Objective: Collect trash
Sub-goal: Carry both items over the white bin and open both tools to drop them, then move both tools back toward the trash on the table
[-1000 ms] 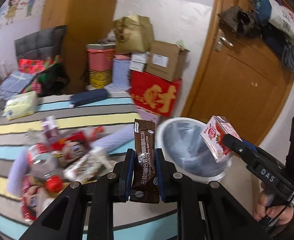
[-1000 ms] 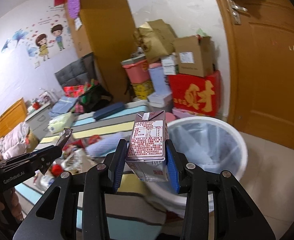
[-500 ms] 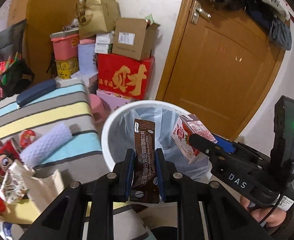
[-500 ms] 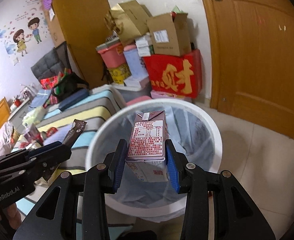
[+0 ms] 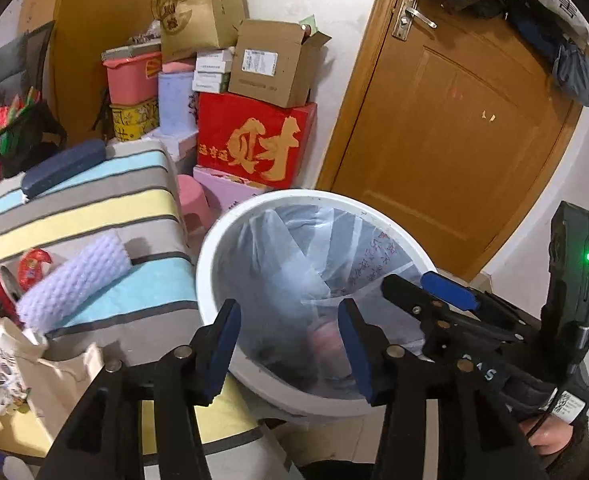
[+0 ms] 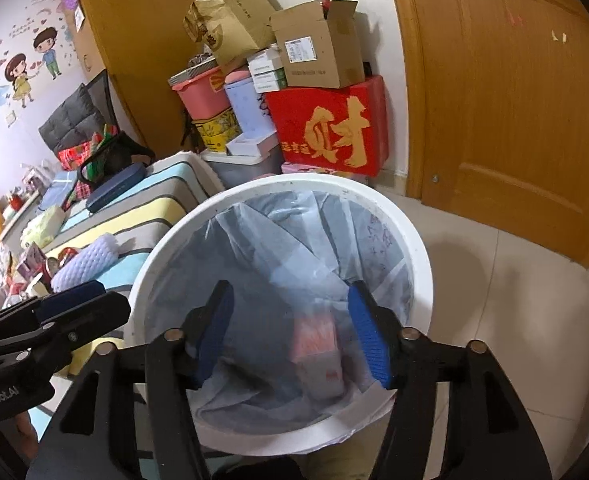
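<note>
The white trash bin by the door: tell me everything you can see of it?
The white trash bin is round, apparently plastic, and stands upright on the tiled floor beside the striped bed. A thin bluish liner bag hangs crumpled inside. A blurred pink carton lies within. Both open grippers hover above its mouth.

The bin (image 6: 416, 240) is smooth white plastic, lined with a thin, crinkled, translucent bag (image 6: 294, 240). Behind the bin, a glossy red box (image 5: 254, 140) carries matt brown cardboard (image 5: 270, 64). Beside the bin, striped cloth (image 5: 94, 208) looks soft. The door (image 5: 454, 120) is varnished wood.
</note>
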`<state>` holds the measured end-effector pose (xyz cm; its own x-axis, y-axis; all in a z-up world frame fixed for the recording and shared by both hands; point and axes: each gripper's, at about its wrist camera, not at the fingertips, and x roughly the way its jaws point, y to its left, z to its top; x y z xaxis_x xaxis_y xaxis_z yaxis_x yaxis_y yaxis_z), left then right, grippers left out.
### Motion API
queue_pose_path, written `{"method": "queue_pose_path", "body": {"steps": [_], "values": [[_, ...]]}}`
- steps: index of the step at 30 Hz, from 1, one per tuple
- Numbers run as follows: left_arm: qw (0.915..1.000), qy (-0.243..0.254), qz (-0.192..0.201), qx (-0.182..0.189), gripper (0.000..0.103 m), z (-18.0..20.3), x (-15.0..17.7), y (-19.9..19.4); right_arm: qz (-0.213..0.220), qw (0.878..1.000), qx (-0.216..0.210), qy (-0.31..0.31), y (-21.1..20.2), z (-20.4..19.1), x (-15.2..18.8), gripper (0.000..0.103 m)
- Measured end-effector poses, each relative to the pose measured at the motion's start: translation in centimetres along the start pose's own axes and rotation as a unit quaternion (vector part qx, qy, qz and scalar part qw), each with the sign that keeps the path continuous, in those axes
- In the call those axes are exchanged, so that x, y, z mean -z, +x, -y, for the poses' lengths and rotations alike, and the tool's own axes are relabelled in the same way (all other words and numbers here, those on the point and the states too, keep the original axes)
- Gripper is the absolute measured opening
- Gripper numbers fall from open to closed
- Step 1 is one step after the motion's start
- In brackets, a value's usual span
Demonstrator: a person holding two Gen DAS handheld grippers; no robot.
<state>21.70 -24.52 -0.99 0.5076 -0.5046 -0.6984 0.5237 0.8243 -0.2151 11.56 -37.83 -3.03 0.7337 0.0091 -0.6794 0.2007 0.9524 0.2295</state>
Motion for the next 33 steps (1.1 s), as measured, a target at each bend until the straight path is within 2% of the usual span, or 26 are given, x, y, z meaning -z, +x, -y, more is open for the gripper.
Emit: {"method": "queue_pose_path", "body": {"steps": [5,15,23,33], "values": [[0.9998,-0.005,0.013,-0.017,0.051,-0.8,0.3,-1.9,0.012,1.000,0.008,-0.003,-0.7,-0.5,0.0,0.061],[0.9978,-0.024,0.047,-0.041,0.051,-3.0,1.6,-6.9,0.046,0.999,-0.014,-0.016,-2.5,-3.0,-0.1,0.061],[0.9918,-0.042,0.077,-0.093,0.053,-5.6,3.3,-11.9,0.068,0.996,-0.038,-0.039,-3.7,-6.3,0.4,0.061],[0.9835,-0.059,0.101,-0.139,0.055,-9.3,5.6,-16.8,0.071,0.992,-0.073,-0.069,-3.7,-10.3,1.2,0.061]]}}
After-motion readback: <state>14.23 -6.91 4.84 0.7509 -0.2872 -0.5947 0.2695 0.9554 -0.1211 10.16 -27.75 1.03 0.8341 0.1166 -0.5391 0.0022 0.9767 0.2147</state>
